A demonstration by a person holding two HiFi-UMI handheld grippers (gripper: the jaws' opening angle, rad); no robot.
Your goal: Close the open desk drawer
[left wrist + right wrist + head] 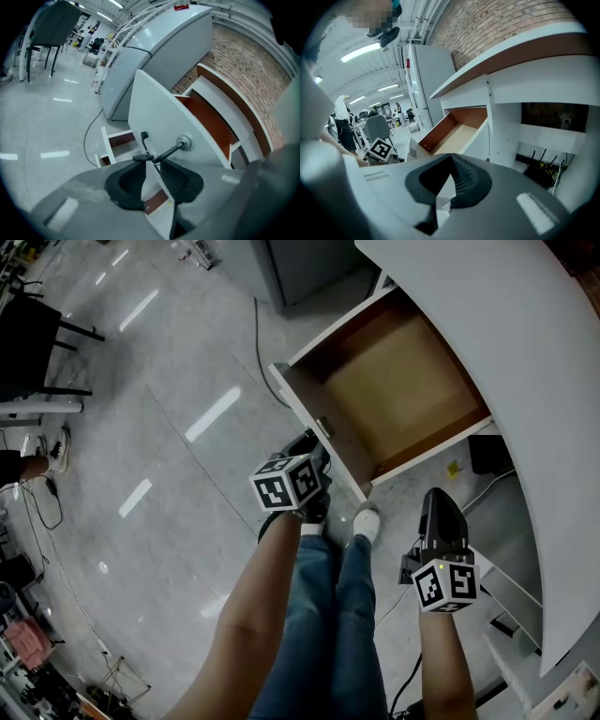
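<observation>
The open drawer juts from under the white desk, its brown inside empty. My left gripper is at the white drawer front, with its fingertips together. In the left gripper view a lock with a key and hanging keys sits just past the tips of my left gripper; I cannot tell if they touch. My right gripper hangs to the right of the drawer, below its corner, tips together and empty. The right gripper view looks past my right gripper into the drawer.
The person's legs and shoes stand between the grippers, just in front of the drawer. A cable runs over the floor past a grey cabinet. A black box sits under the desk. A dark chair stands far left.
</observation>
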